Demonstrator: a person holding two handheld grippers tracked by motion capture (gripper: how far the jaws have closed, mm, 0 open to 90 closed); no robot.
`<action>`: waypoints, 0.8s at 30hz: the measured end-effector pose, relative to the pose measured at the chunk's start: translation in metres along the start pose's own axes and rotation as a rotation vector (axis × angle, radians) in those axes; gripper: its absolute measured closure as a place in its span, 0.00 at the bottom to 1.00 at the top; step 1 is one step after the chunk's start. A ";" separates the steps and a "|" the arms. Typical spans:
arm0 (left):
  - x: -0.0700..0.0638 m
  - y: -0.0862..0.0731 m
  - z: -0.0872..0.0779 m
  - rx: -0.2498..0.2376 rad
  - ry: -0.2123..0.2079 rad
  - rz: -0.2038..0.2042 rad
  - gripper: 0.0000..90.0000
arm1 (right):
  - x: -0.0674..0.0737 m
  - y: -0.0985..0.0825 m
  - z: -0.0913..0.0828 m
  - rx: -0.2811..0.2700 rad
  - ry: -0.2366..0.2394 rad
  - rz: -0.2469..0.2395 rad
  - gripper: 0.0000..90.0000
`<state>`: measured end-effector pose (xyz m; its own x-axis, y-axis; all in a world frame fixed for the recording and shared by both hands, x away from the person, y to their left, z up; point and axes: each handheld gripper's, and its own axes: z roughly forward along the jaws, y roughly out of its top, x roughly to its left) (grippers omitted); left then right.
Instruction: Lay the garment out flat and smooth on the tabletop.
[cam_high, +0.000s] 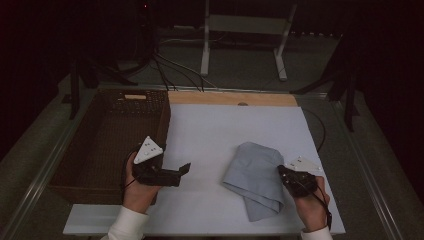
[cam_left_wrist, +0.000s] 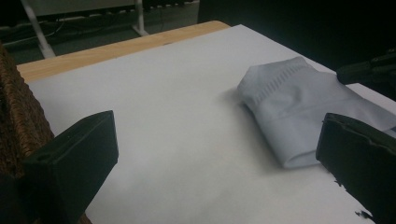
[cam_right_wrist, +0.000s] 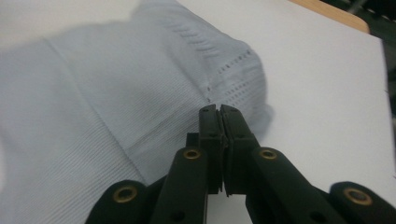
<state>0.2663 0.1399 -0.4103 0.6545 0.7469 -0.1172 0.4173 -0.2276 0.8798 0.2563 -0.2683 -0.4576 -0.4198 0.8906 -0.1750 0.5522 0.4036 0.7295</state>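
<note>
The folded cloth (cam_high: 256, 177) lay on the white table surface (cam_high: 210, 135), right of centre, its long axis running from the far left toward the near right corner. It was pale grey-blue, ribbed, with an openwork band near one folded edge. The right gripper (cam_high: 283, 171) sat at its right edge, jaws fully closed with no cloth visibly between them. The left gripper (cam_high: 186, 169) hovered beside the wicker basket (cam_high: 107, 135), jaws wide apart, empty.

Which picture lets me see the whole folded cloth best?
The high view: the whole pale blue folded cloth lies on the white table. The left gripper view shows its folded end, partly behind a jaw. The right gripper view shows a close, partial stretch of fabric.
</note>
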 end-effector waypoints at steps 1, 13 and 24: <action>0.000 0.000 0.000 -0.001 0.000 0.000 0.00 | 0.002 0.001 0.000 0.000 0.004 -0.005 0.98; 0.000 0.000 0.000 0.001 -0.002 0.001 0.00 | 0.021 0.007 -0.008 -0.049 0.090 -0.026 0.51; -0.001 0.000 0.000 0.001 -0.003 0.002 0.00 | 0.045 0.011 -0.007 -0.053 0.162 -0.060 0.28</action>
<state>0.2661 0.1390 -0.4105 0.6573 0.7446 -0.1163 0.4165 -0.2302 0.8795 0.2383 -0.2253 -0.4523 -0.5639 0.8179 -0.1139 0.4853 0.4398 0.7557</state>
